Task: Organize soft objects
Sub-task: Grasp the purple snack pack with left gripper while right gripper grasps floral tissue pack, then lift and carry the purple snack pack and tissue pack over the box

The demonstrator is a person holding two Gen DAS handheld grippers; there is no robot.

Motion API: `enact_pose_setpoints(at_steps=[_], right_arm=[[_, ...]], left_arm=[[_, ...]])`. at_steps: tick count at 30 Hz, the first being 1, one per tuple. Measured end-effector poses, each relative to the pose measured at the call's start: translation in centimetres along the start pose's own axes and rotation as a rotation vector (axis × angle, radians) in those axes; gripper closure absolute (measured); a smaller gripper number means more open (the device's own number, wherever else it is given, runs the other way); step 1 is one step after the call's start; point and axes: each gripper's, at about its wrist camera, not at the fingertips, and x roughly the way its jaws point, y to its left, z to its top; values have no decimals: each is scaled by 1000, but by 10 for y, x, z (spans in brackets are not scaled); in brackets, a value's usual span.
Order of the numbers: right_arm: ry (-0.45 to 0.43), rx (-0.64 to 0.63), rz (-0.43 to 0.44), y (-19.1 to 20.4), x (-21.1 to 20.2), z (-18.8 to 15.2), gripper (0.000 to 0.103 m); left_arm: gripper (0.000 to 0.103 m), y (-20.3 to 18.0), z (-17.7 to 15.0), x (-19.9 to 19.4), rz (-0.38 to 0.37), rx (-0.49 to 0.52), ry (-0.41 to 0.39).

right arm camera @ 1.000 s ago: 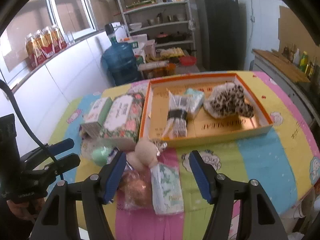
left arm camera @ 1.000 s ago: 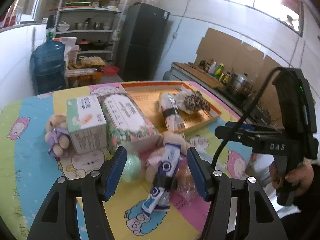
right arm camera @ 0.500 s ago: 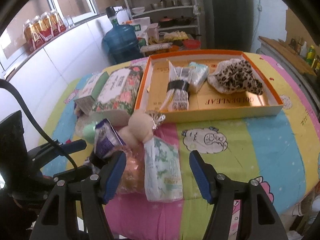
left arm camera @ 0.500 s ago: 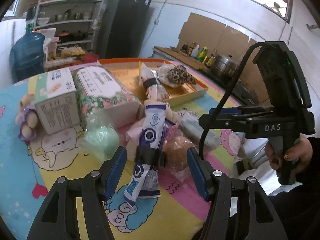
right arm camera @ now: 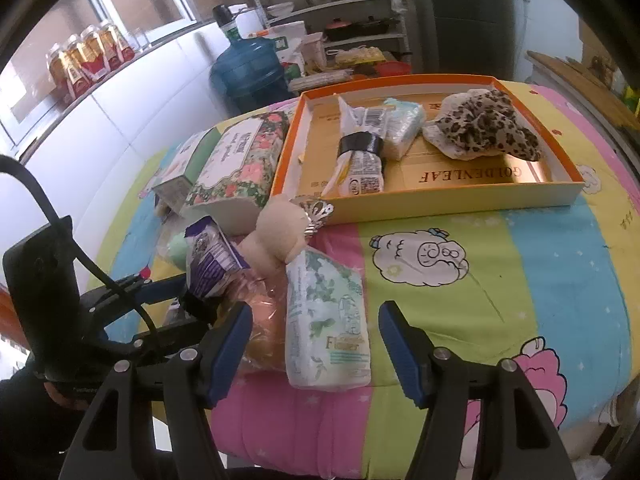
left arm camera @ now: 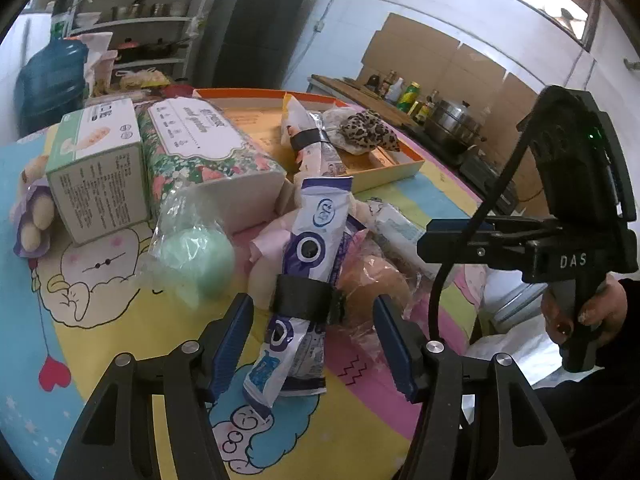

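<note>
A purple-and-white pouch (left arm camera: 308, 248) with a black band lies on the pile at the table's near edge. My left gripper (left arm camera: 314, 344) hangs open just over its lower end, one finger on each side, pads apart from it. A green-leaf tissue pack (right arm camera: 326, 320) lies between the open fingers of my right gripper (right arm camera: 316, 350), untouched. Around them sit a green ball in a clear bag (left arm camera: 196, 256), an orange ball in wrap (right arm camera: 260, 320) and a beige plush doll (right arm camera: 276, 232). The orange tray (right arm camera: 440, 196) behind holds a leopard cloth (right arm camera: 484, 128), a banded pouch (right arm camera: 360, 160) and a tissue pack (right arm camera: 404, 124).
A floral tissue pack (left arm camera: 200, 148) and a green-and-white box (left arm camera: 96, 164) stand left of the tray, with a small plush toy (left arm camera: 30, 216) beside the box. A person's hand (left arm camera: 592, 312) grips the right handle. The table edge runs just below both grippers.
Both grippers have sunk and tipped down toward the pile, so the pouch and the tissue pack now sit lower and closer between the fingers. The jaws stand as wide as before.
</note>
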Motion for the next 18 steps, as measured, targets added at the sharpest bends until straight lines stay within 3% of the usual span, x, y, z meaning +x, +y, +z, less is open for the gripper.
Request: enact_pose_setpoints(at_steps=[6,10,18], right_arm=[[16,1,5,-1,7,-1,39],[55,41,27,-8,16,-3,59],[72,90,61,-15,20,-5,72]], left_arm=[[51,0,-1,4,-5,0,14],[62,1,-3,7,9,-1,21],[67,3,-5,3,12,-7,8]])
